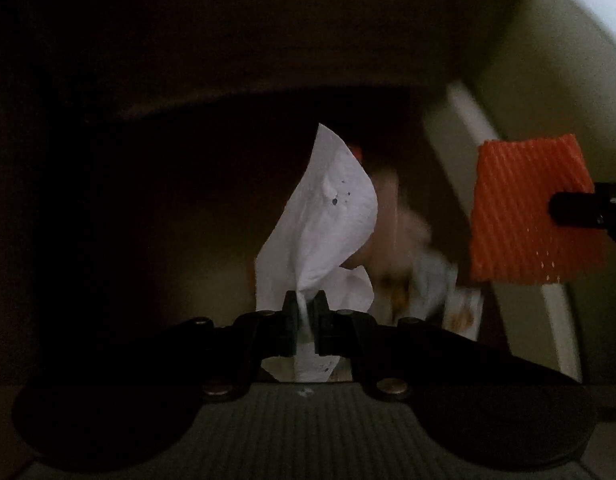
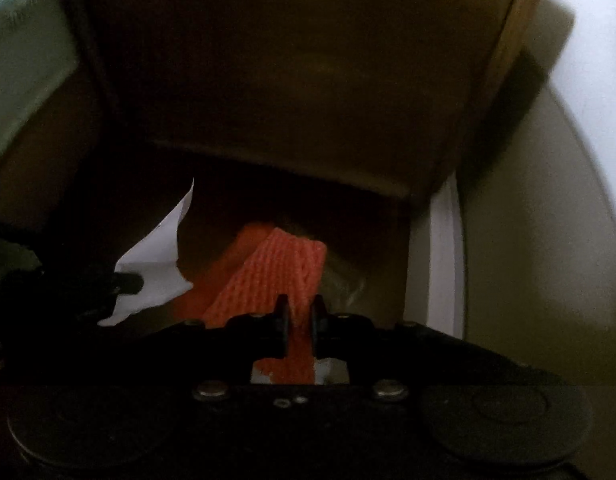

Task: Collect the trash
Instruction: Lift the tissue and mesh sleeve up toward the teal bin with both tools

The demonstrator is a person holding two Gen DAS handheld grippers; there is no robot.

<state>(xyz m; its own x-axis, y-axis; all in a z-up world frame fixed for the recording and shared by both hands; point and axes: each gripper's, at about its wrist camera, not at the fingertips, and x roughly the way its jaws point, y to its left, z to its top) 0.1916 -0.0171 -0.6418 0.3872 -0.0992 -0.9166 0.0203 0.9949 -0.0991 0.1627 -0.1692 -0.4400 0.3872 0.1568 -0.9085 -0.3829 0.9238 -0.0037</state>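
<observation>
My left gripper is shut on a crumpled white tissue with small dark spots. The tissue hangs over the dark inside of a brown cardboard box. My right gripper is shut on an orange foam net sleeve, also over the box. The right gripper tip and its orange sleeve show at the right of the left wrist view. The left gripper and the tissue show at the left of the right wrist view.
Blurred trash lies at the bottom of the box, including a printed wrapper. A white strip and a pale wall or floor lie to the right of the box. A box flap rises at the upper right.
</observation>
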